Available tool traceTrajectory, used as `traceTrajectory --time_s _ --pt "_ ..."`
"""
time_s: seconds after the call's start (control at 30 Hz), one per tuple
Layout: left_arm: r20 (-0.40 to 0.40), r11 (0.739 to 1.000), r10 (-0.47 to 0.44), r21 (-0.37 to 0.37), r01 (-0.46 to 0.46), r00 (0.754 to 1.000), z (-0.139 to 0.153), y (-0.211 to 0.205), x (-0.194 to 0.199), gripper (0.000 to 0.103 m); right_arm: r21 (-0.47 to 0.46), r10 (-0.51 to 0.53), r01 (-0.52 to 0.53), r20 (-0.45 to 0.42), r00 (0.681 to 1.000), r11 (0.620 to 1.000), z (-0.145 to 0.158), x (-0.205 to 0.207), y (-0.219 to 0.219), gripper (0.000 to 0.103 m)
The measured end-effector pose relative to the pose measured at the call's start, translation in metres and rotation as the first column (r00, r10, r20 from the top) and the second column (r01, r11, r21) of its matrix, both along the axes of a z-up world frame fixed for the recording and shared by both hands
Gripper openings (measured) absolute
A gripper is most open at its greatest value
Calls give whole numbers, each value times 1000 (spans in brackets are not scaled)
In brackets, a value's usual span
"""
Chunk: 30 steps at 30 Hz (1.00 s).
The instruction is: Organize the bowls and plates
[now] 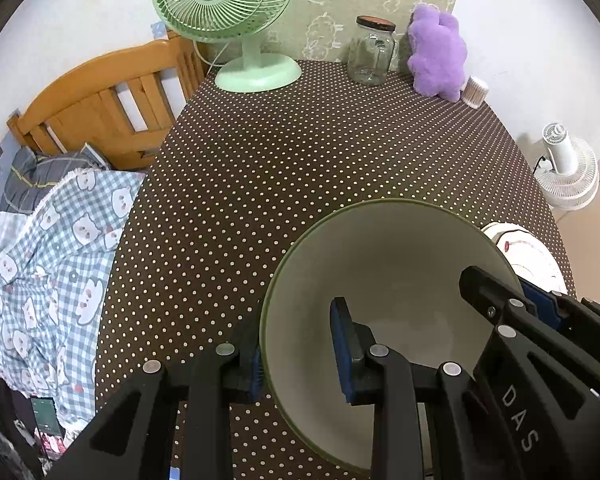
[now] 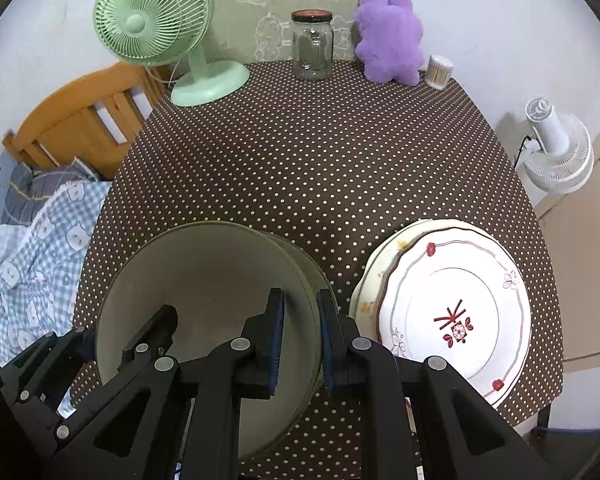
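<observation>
The dotted tabletop [image 2: 300,168] carries a green bowl [image 2: 204,280] at seven o'clock, stacked plates [image 2: 452,304] at four. Right tongs [image 2: 299,340] straddle its right rim, left tongs [image 1: 298,354] its left, gaps narrow, apparently pinching.

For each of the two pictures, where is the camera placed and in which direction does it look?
Left wrist view: sits on the left gripper, looks forward over the green bowl toward the green fan; its fingers straddle the bowl's left rim, and the right gripper shows too.
Right wrist view: sits on the right gripper, astride the bowl's right rim, beside the stacked plates; the left gripper shows at lower left.
Both share the bowl, fan, glass jar and purple plush.
</observation>
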<state>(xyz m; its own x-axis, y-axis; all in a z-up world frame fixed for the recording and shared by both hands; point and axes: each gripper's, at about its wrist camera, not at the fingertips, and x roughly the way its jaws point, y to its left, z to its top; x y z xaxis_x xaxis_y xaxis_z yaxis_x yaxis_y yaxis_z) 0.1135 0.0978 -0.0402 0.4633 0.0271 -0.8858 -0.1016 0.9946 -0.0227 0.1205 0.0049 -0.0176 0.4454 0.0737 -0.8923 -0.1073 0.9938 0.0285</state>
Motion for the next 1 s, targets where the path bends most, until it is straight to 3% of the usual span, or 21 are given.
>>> traceTrajectory --time_s 0.7,1.0 --pt "-61 998 -23 -56 20 998 -23 0 17 25 -74 10 -9 13 1000 997 -12 16 10 20" --pt "-70 999 -48 -15 47 996 -27 -11 20 25 -50 -24 23 -16 1000 998 -18 15 -4 20"
